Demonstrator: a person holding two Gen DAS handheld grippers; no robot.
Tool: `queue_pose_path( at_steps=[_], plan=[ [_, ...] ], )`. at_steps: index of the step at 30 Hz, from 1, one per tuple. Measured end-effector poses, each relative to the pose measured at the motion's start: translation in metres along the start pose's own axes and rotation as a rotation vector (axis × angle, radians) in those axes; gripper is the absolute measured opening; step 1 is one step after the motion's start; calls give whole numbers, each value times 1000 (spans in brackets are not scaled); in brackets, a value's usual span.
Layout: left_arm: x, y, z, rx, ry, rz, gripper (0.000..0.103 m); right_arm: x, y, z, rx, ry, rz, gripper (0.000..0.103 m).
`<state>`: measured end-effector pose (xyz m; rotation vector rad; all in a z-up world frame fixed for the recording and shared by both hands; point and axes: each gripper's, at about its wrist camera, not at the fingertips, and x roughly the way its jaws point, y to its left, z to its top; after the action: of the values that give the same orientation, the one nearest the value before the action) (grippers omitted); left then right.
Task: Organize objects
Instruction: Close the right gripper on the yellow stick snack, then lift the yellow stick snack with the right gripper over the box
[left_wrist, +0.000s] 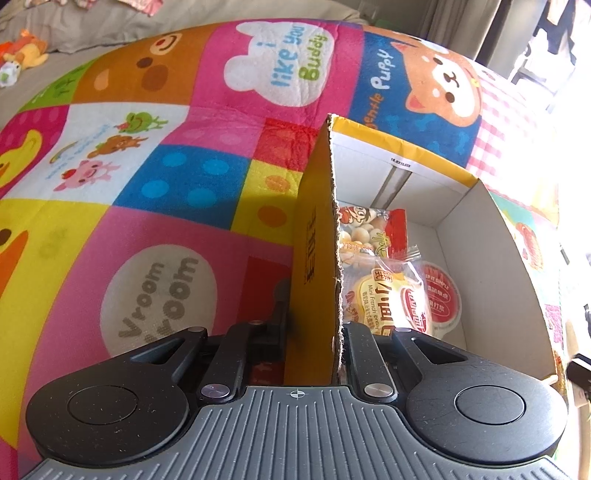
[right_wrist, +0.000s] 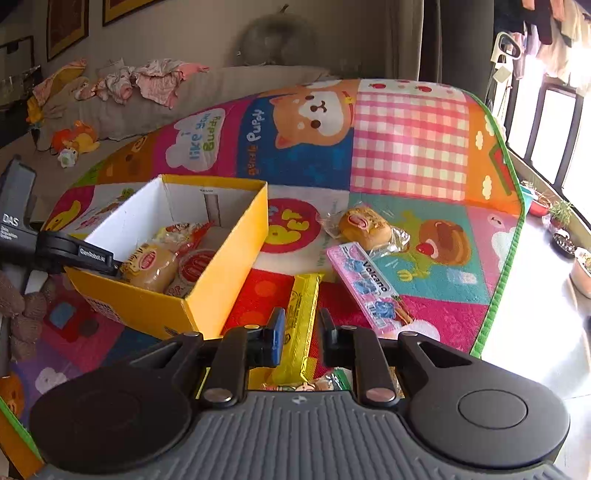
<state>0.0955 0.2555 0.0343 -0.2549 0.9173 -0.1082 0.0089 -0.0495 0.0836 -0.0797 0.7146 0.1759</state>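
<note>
Snacks are counted: three on the play mat (right_wrist: 406, 147), four in the one yellow box (right_wrist: 229, 266) (left of frame). The yellow bar (right_wrist: 301, 325) is clamped between the right gripper (right_wrist: 301, 332) fingers, the box wall by the left gripper (left_wrist: 314, 321).

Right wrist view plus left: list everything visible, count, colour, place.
play mat: 1, multicolour cartoon patchwork, under everything
box: 1, yellow outside and white inside, left on mat
bun packet: 1, tan, in box
cup: 1, red lid, in box beside that bun
snack bag: 1, red and white, in box behind them
wrapped bun: 1, golden, on mat right of box
Volcano pack: 1, pink, on mat
yellow bar: 1, in right gripper
left gripper: black, clamped on box wall
right gripper: black, shut on yellow bar
</note>
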Motion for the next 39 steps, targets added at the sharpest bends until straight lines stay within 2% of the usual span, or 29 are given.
queue_pose_path(
  at_steps=[2,6,9,11,14,16,17,19,22,27,32,39],
  plan=[
    [0,0,0,-2,-2,1,15,14,-4,-6,22,26,-2,20],
    [-1,-1,-1,2,-6,3,15,43,-8,-4,95,52,6,33],
    [0,0,-1,0,-5,0,15,65,-2,3,99,70,4,40],
    [0,0,-1,1,-5,0,15,83,1,8,103,104,-28,40],
    [0,0,-1,1,-4,-2,15,100,4,9,107,129,-30,40],
    [0,-1,-1,3,-3,0,15,100,10,10,80,128,-46,32],
    [0,-1,0,3,-2,0,15,98,11,11,79,131,-43,24],
    [1,-1,0,5,-4,-3,15,92,13,11,82,134,-20,24],
    [1,1,-1,6,-5,-9,15,66,22,11,46,91,-13,24],
    [1,0,-1,9,-9,-6,15,2,37,0,-22,25,41,24],
    [1,-1,-1,13,-14,-1,15,-55,44,-12,-27,18,137,23],
    [1,-1,0,12,-12,-3,15,-101,56,9,-39,-57,215,23]
  ],
)
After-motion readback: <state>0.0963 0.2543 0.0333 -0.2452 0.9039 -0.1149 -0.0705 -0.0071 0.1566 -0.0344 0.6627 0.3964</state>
